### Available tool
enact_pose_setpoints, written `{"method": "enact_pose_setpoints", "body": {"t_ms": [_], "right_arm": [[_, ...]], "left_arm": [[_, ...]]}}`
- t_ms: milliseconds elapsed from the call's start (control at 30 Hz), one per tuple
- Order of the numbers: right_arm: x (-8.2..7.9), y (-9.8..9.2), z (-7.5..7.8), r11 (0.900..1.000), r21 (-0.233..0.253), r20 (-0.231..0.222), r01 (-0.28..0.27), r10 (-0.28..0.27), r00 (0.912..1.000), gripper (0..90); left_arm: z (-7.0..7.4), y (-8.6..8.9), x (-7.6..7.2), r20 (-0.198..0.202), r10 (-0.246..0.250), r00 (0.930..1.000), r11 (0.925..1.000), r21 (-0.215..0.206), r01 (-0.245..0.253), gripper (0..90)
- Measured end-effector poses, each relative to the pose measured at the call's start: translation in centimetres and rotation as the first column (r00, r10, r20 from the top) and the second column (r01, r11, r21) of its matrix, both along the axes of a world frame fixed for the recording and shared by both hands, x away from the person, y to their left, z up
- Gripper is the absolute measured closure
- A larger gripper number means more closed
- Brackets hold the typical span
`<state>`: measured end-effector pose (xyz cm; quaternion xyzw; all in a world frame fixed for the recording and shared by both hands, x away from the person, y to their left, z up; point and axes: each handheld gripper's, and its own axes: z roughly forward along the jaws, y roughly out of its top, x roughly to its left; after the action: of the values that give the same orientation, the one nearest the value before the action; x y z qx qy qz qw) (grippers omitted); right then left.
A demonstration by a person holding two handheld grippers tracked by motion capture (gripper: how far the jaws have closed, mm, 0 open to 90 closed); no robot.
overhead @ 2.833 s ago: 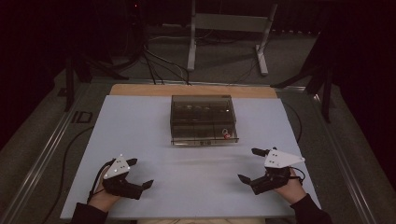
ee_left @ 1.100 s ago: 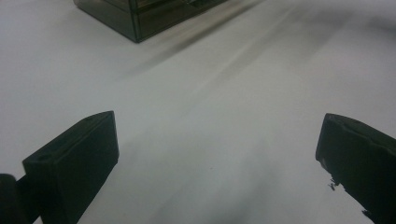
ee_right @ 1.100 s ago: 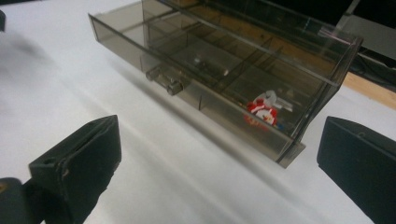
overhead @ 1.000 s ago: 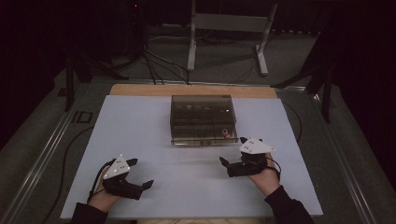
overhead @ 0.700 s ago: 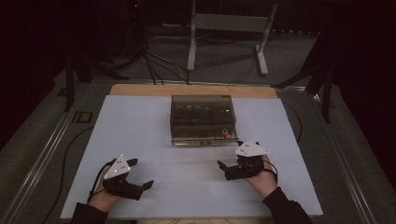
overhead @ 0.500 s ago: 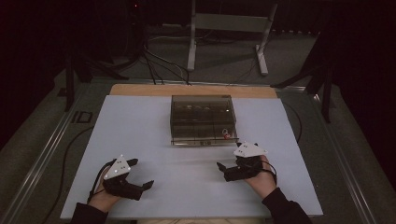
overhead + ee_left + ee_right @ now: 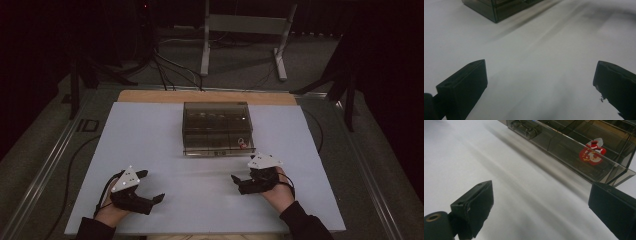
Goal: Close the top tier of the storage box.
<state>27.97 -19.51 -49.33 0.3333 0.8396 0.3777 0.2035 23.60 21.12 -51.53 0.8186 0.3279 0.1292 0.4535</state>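
My right gripper point(image 7: 243, 181) hung spread near the smoky plastic box point(image 7: 217, 128); rigid, probably light and slick, best gripped at its front latch point(image 7: 526, 128).

Bare white table point(image 7: 200, 185) surrounds both claws; only the smoky box point(image 7: 217, 127) blocks ahead.

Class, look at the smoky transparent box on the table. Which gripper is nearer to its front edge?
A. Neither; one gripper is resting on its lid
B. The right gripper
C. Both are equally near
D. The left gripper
B. In the high view the right gripper sits just below the front right corner of the transparent box, while the left gripper lies farther off on the white table.
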Motion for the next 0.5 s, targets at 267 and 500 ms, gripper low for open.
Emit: {"method": "enact_pose_setpoints", "body": {"t_ms": [267,500], "right_arm": [[-0.08,0.12,0.11,1.000,0.002,-0.003,-0.014,0.014,0.9999,15.9],[-0.09,0.22,0.17,1.000,-0.013,0.012,0.001,-0.001,0.9999,37.4]], "left_arm": [[0.02,-0.01,-0.03,0.001,-0.001,1.0000,1.0000,0.000,0.001,0.1],[0.03,-0.03,-0.03,0.001,-0.001,1.0000,1.0000,0.002,0.001,0.1]]}}
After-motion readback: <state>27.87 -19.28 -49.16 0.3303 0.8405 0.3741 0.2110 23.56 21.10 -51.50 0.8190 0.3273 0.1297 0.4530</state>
